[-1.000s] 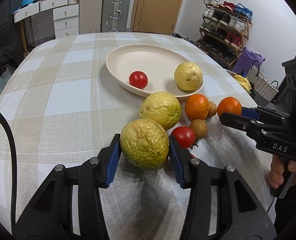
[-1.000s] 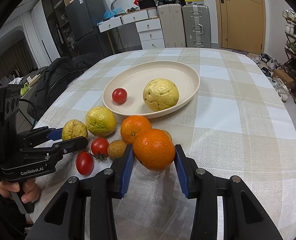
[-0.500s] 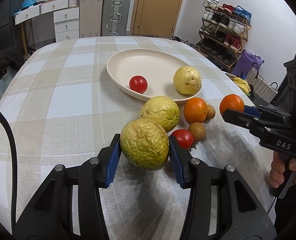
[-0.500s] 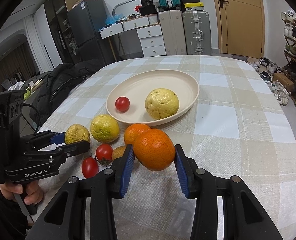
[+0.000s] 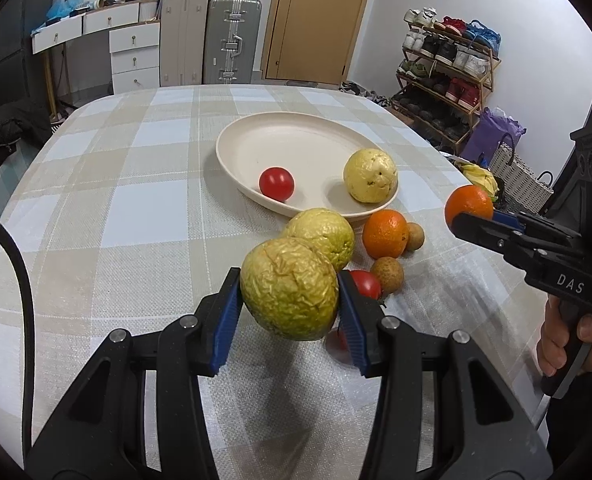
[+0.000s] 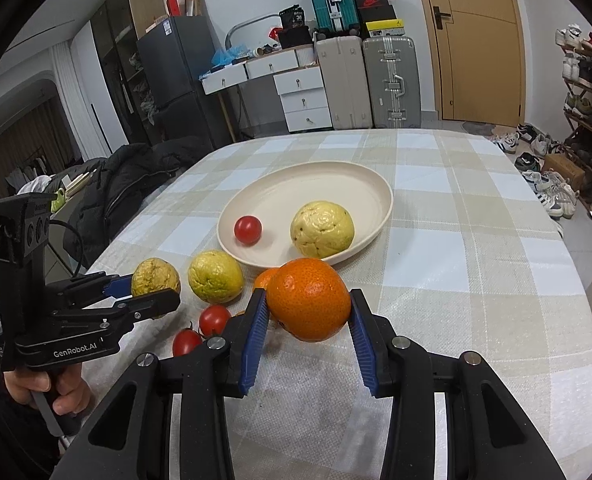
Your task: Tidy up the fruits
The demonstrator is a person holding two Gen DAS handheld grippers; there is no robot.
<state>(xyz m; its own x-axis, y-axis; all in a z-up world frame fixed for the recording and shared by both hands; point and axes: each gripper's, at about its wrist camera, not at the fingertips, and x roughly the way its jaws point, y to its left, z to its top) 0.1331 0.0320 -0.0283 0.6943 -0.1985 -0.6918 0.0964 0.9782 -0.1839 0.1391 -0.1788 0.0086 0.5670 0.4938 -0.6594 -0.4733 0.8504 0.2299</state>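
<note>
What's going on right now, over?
Left gripper clamped on a wrinkled yellow fruit; right gripper on an orange. Plate ahead, path clear.

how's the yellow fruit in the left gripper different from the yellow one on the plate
The wrinkled greenish-yellow fruit is clamped between the left gripper's blue pads, lifted off the tablecloth; the pale yellow fruit rests inside the cream plate, untouched. The held one is greener and deeply creased, with rough skin; the plated one is paler and smoother, with small dark specks. Both are roundish.
</note>
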